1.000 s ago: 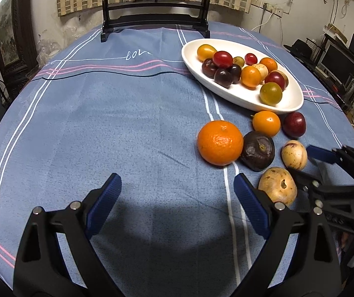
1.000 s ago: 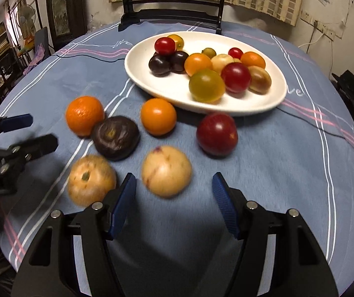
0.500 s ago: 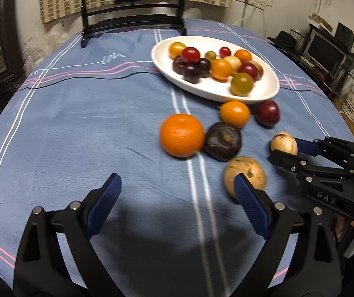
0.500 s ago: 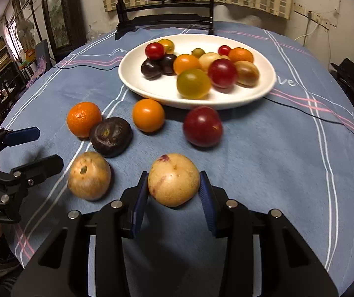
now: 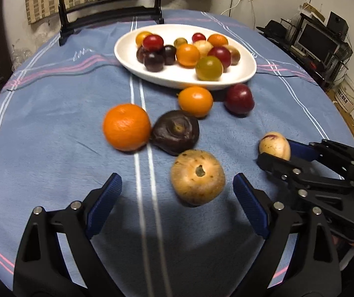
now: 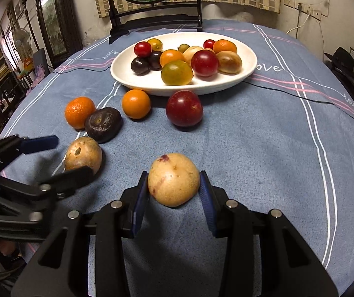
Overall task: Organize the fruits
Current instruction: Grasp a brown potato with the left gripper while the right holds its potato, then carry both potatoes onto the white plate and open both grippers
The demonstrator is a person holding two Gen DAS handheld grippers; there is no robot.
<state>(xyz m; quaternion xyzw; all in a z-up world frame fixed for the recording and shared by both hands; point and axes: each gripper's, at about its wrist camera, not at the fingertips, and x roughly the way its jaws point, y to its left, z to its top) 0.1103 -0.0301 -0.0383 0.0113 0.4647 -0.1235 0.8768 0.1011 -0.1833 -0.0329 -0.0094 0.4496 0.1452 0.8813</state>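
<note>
The right gripper (image 6: pixel 173 190) clenched the pale speckled fruit (image 6: pixel 173 179) at lower centre; round skin might slip. The left gripper (image 5: pixel 177 200) gaped around the tan fruit (image 5: pixel 197 177).

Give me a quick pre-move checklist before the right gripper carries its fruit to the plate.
1. Right gripper shut on the pale yellow fruit, pads on both sides: ok.
2. Fruit lifted clear of the cloth: cannot tell.
3. Path to the white plate: not ok, the red plum sits directly ahead.
4. Free landing spot on the plate: ok, bare area at the near left.
5. Left gripper out of the way: ok, open around the brown fruit, off to the side.
</note>
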